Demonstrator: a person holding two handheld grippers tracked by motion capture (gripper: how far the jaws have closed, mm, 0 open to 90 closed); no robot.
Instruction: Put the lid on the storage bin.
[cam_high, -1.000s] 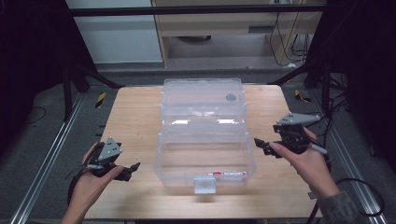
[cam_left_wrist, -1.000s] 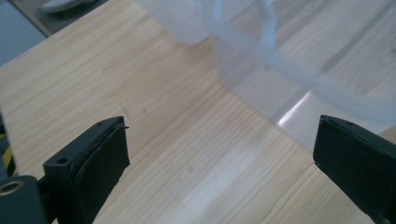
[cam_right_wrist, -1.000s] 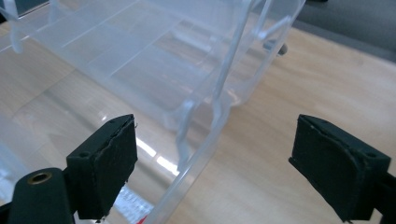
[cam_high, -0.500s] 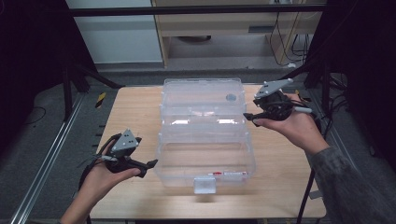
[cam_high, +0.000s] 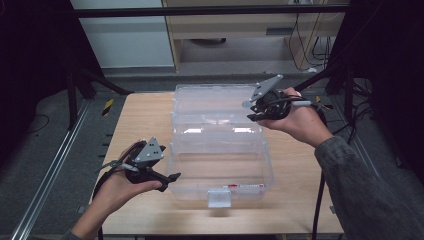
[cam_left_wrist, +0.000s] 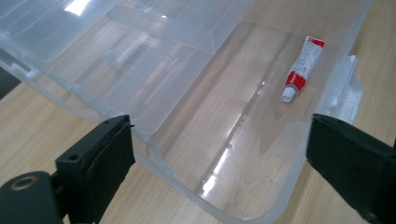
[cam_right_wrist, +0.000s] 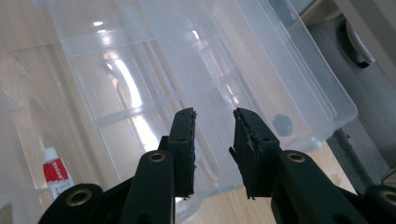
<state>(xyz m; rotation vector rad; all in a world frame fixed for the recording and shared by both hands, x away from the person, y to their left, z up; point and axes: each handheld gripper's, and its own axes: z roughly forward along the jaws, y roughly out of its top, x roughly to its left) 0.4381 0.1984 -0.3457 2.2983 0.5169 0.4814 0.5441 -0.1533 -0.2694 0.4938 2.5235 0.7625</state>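
Note:
A clear plastic box (cam_high: 172, 172) lies open on the wooden table, its lid (cam_high: 215, 100) swung back flat behind it. Inside, near the front wall, lies a small red and white tube (cam_high: 245, 186), cap toward the box's middle (cam_left_wrist: 301, 70). My left gripper (cam_high: 169, 182) hovers at the box's front left corner, jaws wide open around nothing (cam_left_wrist: 219, 149). My right gripper (cam_high: 249, 111) is held above the lid's right part. Its jaws stand a narrow gap apart with nothing between them (cam_right_wrist: 214, 116). The tube (cam_right_wrist: 55, 175) shows at the lower left of the right gripper view.
A white latch (cam_high: 220, 197) sticks out from the box's front wall. The table (cam_high: 135, 125) has bare wood left and right of the box. Metal rails (cam_high: 55, 165) and dark frame posts flank the table; cables hang at the far right.
My right gripper has moved from the box's right side up and back over the lid. My left gripper has moved right to the box's front left corner.

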